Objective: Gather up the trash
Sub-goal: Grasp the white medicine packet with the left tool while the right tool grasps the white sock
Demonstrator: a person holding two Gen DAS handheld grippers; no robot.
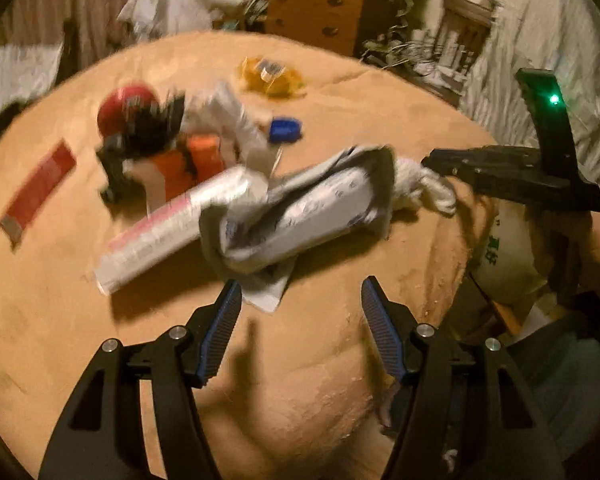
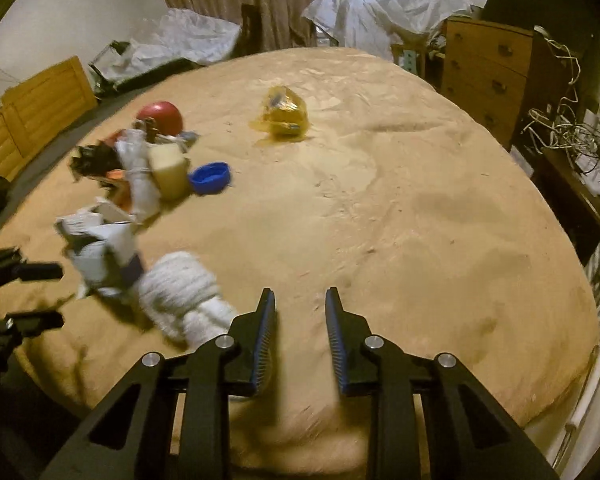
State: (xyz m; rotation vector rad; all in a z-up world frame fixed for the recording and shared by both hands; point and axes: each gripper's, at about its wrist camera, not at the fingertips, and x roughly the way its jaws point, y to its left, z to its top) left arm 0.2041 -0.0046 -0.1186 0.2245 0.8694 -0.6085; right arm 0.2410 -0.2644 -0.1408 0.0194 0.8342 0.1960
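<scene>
Trash lies scattered on a tan blanket [image 1: 80,320]. In the left wrist view a crumpled grey-white wrapper [image 1: 308,216] and a long clear plastic sleeve [image 1: 168,228] lie just ahead of my left gripper [image 1: 300,284], which is open with nothing between its fingers. A white crumpled tissue [image 1: 424,190] lies beside the wrapper, close to the tip of my right gripper [image 1: 500,176]. In the right wrist view my right gripper [image 2: 299,292] is open and empty, with the tissue [image 2: 180,292] just left of its left finger [image 2: 266,320]. The left gripper [image 2: 32,292] shows at the left edge.
Farther back lie a blue cap [image 2: 210,176], a yellow bag [image 2: 284,114], a red ball [image 2: 160,116], a beige sponge [image 2: 170,172], an orange pack [image 1: 196,160] and a red strip [image 1: 40,188]. A white bag with green print [image 1: 504,256] hangs at the right. A wooden dresser [image 2: 484,76] stands beyond.
</scene>
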